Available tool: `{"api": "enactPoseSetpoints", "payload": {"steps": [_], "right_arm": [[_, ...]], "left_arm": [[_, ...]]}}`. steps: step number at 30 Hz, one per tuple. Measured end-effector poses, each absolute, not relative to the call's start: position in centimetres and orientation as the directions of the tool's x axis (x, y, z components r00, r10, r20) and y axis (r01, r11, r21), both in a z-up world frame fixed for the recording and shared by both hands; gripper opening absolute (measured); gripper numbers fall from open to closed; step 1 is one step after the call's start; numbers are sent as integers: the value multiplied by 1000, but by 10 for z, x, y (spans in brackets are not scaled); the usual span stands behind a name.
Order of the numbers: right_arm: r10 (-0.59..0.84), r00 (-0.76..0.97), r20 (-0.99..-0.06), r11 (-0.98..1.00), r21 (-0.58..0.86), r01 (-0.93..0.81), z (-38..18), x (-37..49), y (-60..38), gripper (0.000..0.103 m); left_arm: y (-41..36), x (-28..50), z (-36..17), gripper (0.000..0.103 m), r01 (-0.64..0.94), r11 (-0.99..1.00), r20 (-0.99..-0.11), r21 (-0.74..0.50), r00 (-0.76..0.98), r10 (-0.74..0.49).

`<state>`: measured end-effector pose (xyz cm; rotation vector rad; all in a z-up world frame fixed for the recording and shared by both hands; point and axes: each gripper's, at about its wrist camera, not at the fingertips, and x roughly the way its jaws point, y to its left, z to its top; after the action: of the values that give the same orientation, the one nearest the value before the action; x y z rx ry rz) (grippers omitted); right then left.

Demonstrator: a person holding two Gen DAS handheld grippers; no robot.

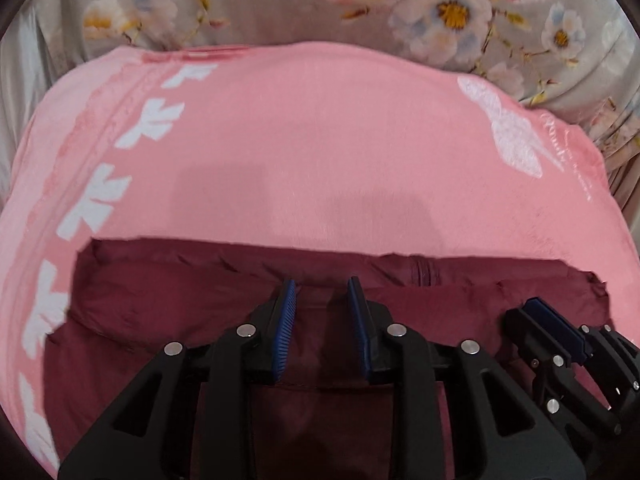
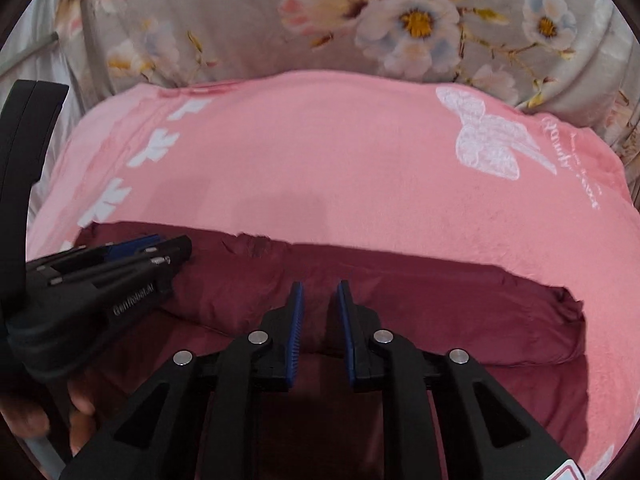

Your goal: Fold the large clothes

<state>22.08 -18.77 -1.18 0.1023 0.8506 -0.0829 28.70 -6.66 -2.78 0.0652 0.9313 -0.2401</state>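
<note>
Work surface is a pink towel [image 1: 320, 152] spread flat: soft short-pile terry, white leaf motifs in a row down its left border, a white butterfly and script lettering near its far right corner. Under and beyond it, a grey sheet [image 1: 280, 4] with a smooth sheen, printed with white, blue and pink blossoms with yellow centres, some creases at right. Nothing else of the room visible.

Maroon garment [image 1: 180, 312] lies on the near part of the towel, folded into a wide band. Thin woven fabric, slightly puffy, wrinkled along the far fold edge, rounded at its right end in the right wrist view [image 2: 460, 304].

Left gripper [image 1: 322, 292]: black plastic frame, silver pivot pins, ribbed blue pads. Jaws parted a little, over the garment's far edge; nothing visibly pinched between the pads.

Right gripper [image 2: 320, 292]: same build, jaws parted narrowly, above the garment's middle, cloth visible behind the gap but no pinch apparent.

Each gripper shows at the edge of the other's view, side by side. Fingertips of a hand [image 2: 80, 412] visible low at left in the right wrist view
</note>
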Motion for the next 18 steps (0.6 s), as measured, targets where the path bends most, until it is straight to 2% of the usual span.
{"api": "enactPoseSetpoints", "payload": {"steps": [7,18], "right_arm": [[26,634,-773,982,140,131,-42,226,-203,11],[24,650,-760,981,142,130,-53,227,-201,11]], "left_arm": [[-63,290,-51,26,230,969,-784,-93,582,-213],[-72,287,-58,26,226,973,-760,-41,625,-177]]}}
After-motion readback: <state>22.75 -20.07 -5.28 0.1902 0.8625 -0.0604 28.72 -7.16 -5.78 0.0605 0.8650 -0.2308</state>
